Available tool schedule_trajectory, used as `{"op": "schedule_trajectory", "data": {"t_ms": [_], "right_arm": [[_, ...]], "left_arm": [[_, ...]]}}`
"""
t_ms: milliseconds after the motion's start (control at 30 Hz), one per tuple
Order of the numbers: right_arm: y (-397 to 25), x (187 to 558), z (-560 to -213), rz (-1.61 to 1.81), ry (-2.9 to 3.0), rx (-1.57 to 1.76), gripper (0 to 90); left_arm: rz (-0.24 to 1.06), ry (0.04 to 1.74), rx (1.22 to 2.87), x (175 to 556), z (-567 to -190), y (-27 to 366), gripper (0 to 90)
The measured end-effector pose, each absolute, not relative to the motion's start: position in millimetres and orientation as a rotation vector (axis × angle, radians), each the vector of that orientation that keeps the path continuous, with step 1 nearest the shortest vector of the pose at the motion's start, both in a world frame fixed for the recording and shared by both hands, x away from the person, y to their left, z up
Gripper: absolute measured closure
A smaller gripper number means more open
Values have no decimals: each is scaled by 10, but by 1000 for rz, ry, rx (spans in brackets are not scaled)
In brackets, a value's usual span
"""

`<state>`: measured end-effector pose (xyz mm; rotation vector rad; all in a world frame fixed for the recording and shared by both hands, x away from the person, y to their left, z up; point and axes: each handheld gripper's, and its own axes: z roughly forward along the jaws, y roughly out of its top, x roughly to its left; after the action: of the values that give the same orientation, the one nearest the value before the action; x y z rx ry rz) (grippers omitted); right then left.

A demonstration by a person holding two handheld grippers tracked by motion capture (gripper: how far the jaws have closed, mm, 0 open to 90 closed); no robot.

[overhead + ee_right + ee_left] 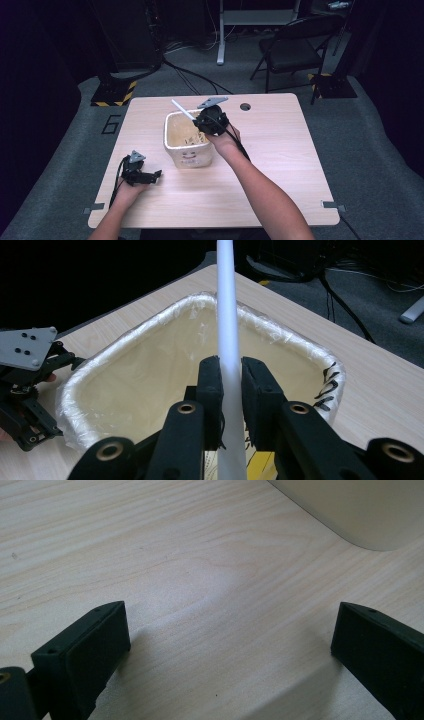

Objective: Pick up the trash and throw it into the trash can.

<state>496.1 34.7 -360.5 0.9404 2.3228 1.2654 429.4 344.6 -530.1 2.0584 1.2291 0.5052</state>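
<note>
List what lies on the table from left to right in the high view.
left gripper → cream bin → white stick → right gripper → round hole in the table

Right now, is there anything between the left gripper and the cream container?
Nothing visible. The left gripper rests open on the table, and in its own view bare wood runs from its jaws to the cream container. The right gripper is over the container, shut on a white stick.
</note>
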Motion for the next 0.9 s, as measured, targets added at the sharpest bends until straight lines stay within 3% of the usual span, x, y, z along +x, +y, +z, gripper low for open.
{"op": "schedule_trajectory", "data": {"t_ms": [900], "right_arm": [[599, 5166, -3658, 1278, 2317, 931, 788]], "left_arm": [[503, 1225, 2060, 4294, -5302, 3450, 19]]}}
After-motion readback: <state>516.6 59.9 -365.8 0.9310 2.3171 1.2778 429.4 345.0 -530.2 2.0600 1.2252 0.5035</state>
